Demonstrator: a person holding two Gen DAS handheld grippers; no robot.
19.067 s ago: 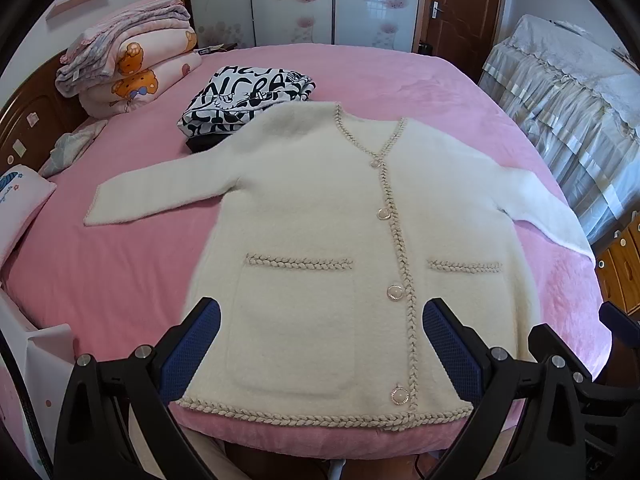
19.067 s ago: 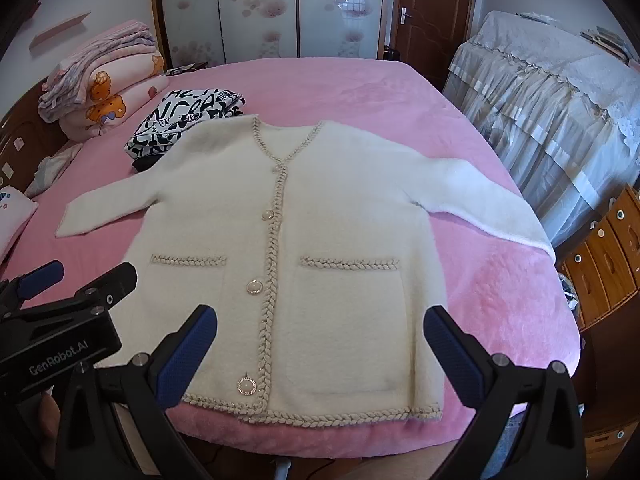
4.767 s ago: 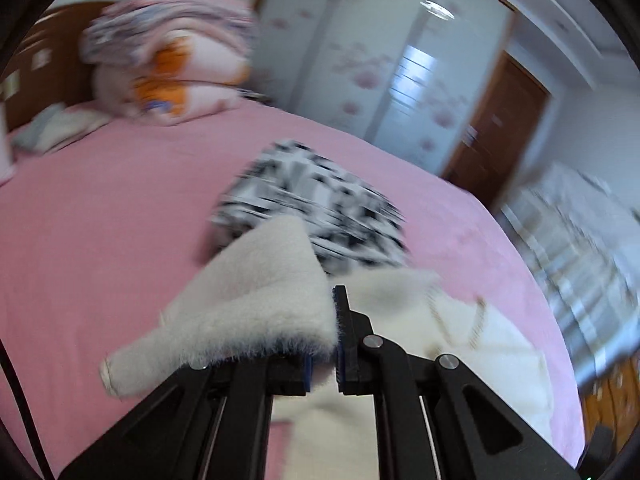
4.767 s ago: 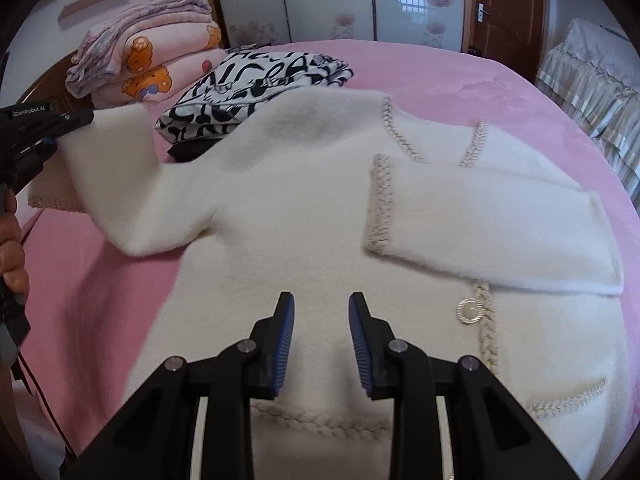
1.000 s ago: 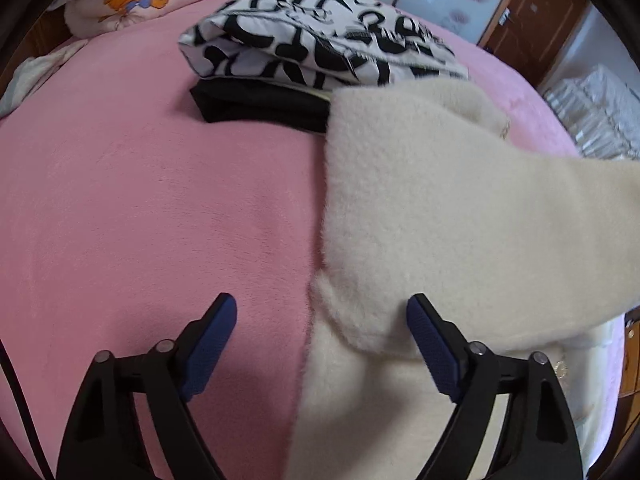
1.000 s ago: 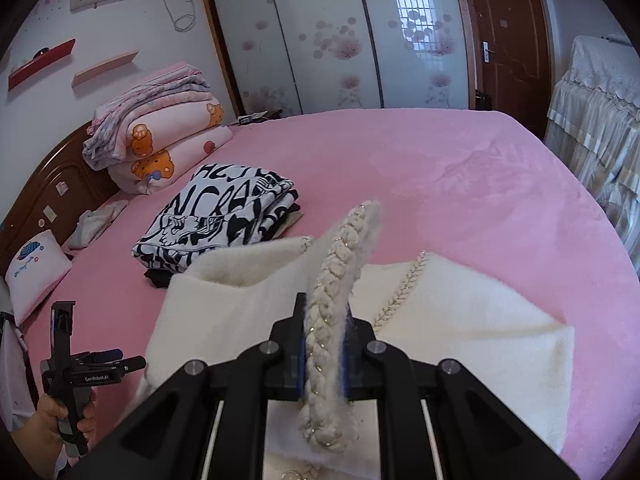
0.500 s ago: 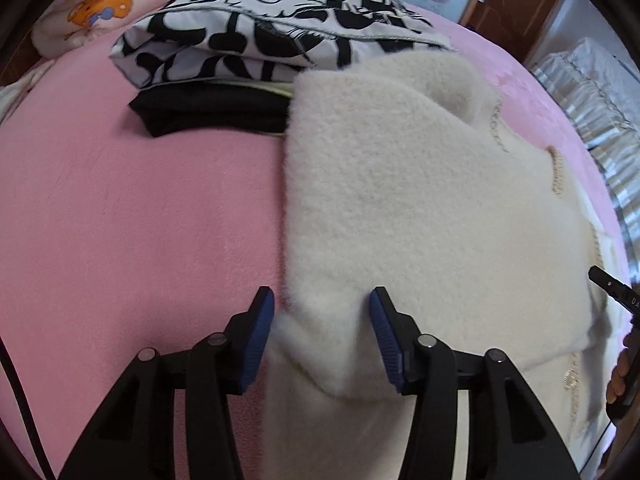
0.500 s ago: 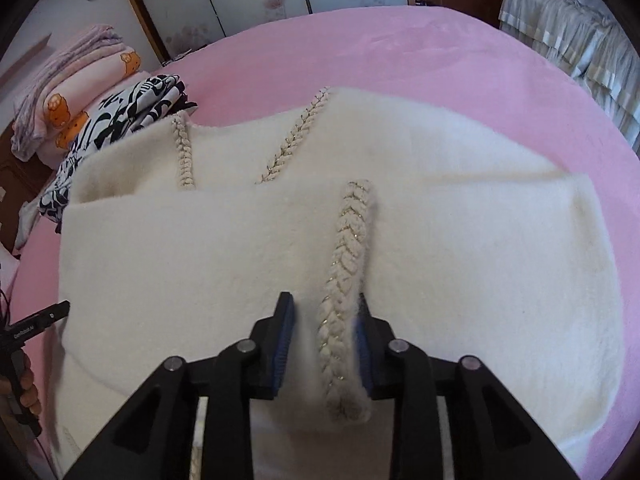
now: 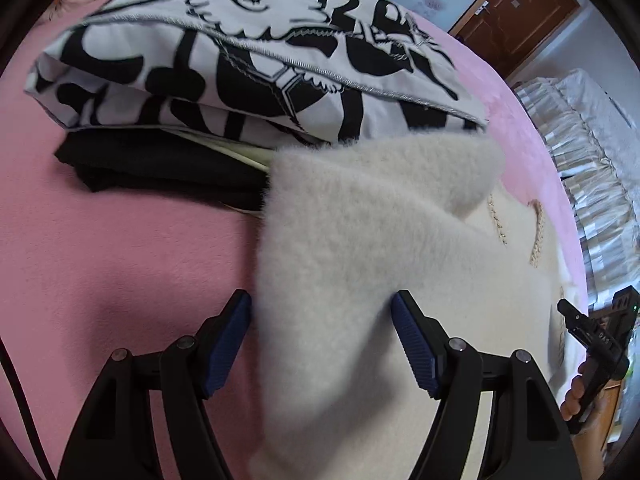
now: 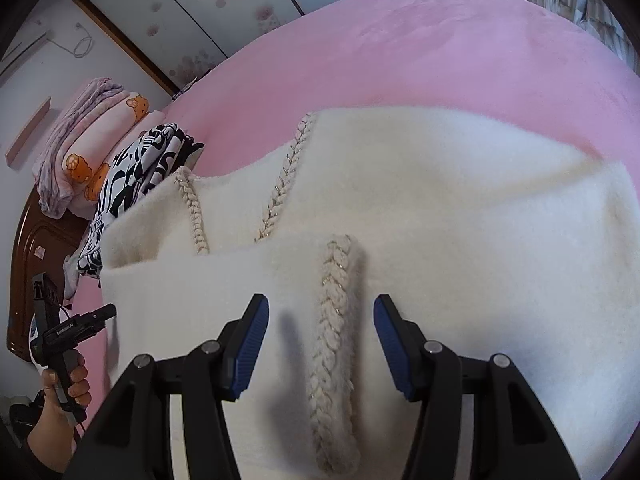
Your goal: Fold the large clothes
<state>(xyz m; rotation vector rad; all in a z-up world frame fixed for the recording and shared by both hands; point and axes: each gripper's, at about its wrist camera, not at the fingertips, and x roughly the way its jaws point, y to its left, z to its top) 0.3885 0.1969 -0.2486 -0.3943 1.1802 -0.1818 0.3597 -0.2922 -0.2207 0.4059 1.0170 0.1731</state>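
A fluffy cream cardigan [image 10: 460, 220] lies on the pink bed cover [image 10: 440, 52], both sleeves folded across its front. My right gripper [image 10: 320, 308] hovers low over the braided cuff [image 10: 334, 320] of the top sleeve. Its jaws are opening, and the cuff lies between the pads without touching them. In the left wrist view, my left gripper [image 9: 322, 320] straddles the cardigan's [image 9: 360, 240] folded left shoulder edge. Its jaws are opening too, with the thick fold between the pads. Each gripper shows in the other's view: the left gripper [image 10: 72, 328], the right gripper [image 9: 592, 336].
A folded black-and-white printed garment [image 9: 240, 60] on a black one [image 9: 152, 164] lies just beyond the cardigan's shoulder, touching it. Stacked bear-print blankets [image 10: 92, 128] sit by the wooden headboard [image 10: 32, 248]. A draped piece of furniture [image 9: 592, 168] stands beyond the bed.
The right gripper came down, let go of the braided cuff and spread its jaws around it. The left gripper moved forward along the folded edge towards the shoulder; its jaws narrowed, then widened.
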